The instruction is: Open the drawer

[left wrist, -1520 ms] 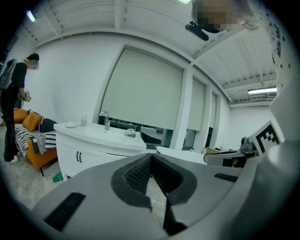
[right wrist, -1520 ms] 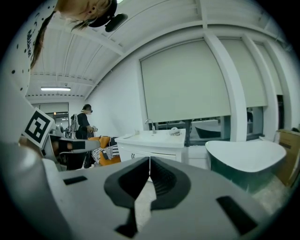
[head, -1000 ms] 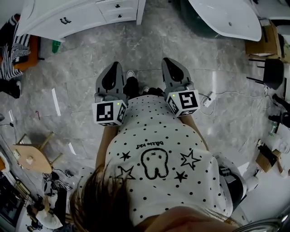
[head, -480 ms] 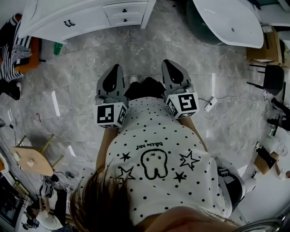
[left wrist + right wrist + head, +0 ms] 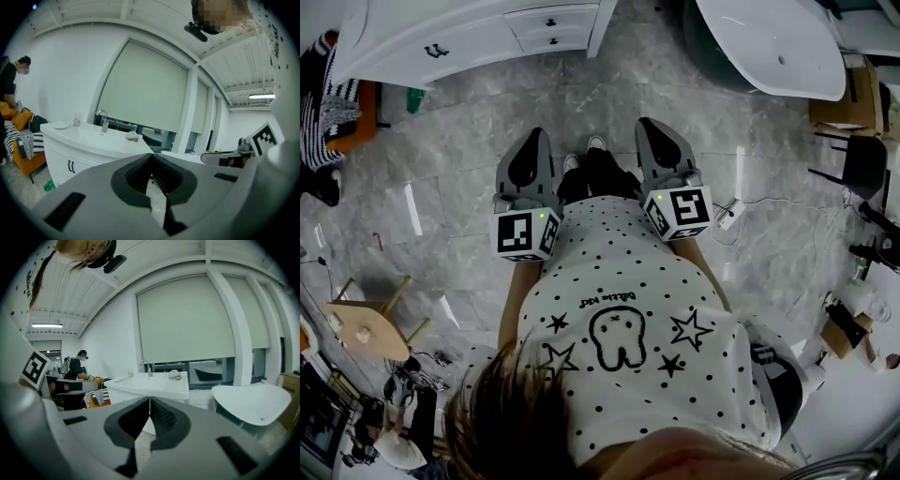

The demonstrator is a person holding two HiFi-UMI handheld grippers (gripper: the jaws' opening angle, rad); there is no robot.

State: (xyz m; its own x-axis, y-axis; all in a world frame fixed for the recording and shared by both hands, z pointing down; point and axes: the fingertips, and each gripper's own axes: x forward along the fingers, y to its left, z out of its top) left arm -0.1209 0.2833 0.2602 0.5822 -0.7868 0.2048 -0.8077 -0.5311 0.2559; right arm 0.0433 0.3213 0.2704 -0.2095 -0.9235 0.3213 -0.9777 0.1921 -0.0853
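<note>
Two grippers held low in front of the person, both empty. On the left gripper [image 5: 534, 136] the fingers are pressed together with nothing between them; same on the right gripper [image 5: 651, 127]. The hands carrying them are hidden under the marker cubes and the dotted shirt [image 5: 628, 309]. Shut drawer [image 5: 551, 19] sits in the white cabinet [image 5: 441, 52] near the top edge of the head view, well apart from both grippers; the cabinet is cut off by the frame. Left gripper view shows only the cabinet's door handles [image 5: 71, 166]; the drawer front is hidden behind the gripper body. White counter [image 5: 89, 137] carries a tap [image 5: 101, 118] and small items too small to tell. Glossy grey marble floor [image 5: 441, 187]. White bathtub [image 5: 769, 42] upper right, cut off. Orange seat [image 5: 356, 122] with striped cloth at left edge
</note>
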